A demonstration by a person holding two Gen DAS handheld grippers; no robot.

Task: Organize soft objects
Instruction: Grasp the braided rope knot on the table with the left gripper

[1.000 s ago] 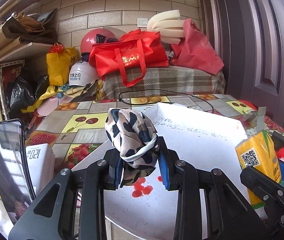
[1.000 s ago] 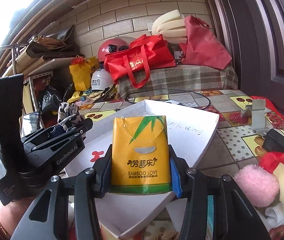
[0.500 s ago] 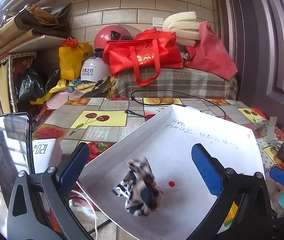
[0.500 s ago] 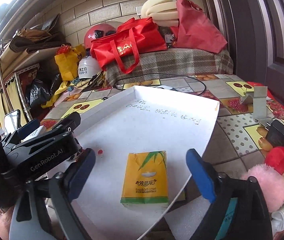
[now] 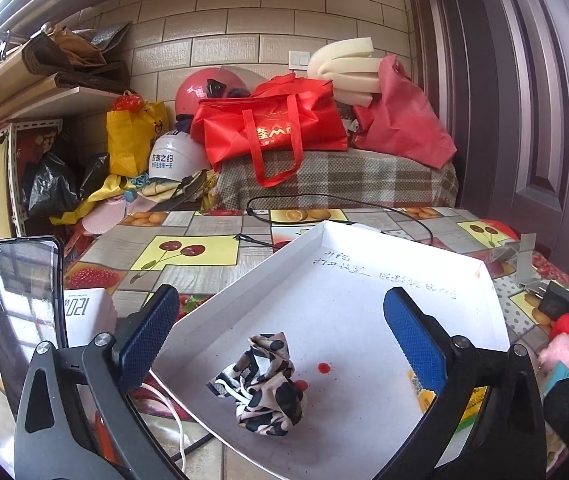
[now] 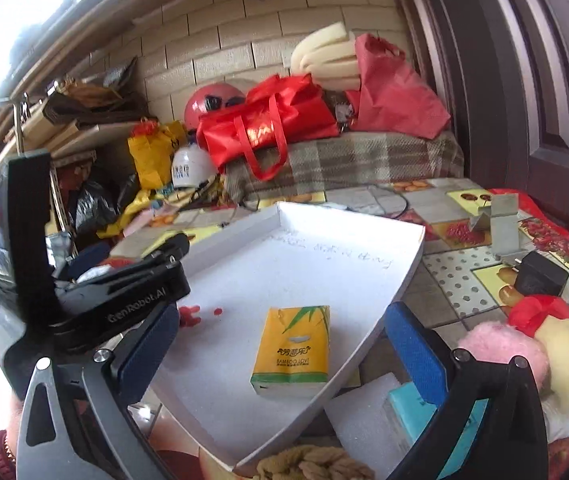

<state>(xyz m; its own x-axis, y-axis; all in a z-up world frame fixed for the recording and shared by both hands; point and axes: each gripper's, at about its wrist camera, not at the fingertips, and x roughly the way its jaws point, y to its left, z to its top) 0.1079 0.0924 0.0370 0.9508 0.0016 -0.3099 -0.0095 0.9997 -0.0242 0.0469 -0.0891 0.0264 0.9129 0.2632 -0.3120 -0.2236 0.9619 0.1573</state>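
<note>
Softness marked both things lying in the white tray (image 5: 364,248): the crumpled spotted cloth (image 5: 262,380) looked light and limp, likely to sag or unfold unless pinched at its bunched middle, while the yellow tissue pack (image 6: 294,350) looked light and springy, with a smooth wrapper that might slip, so a hold across its two long sides seemed best. The left tool (image 5: 280,332) stood wide open, its blue pads spread apart and holding nothing; the cloth lay on the tray floor below and between those pads, touching neither, just beside some small red spots. The right tool (image 6: 284,344) was likewise fully spread and empty, and the tissue pack lay flat near the tray's near right edge, centred between its pads but clear of both. On the patterned tabletop (image 5: 204,248) to the right of the tray, a pink plush (image 6: 500,352) and a yellow plush with a red bow (image 6: 560,344) sat close together, apparently soft items not yet placed.
</note>
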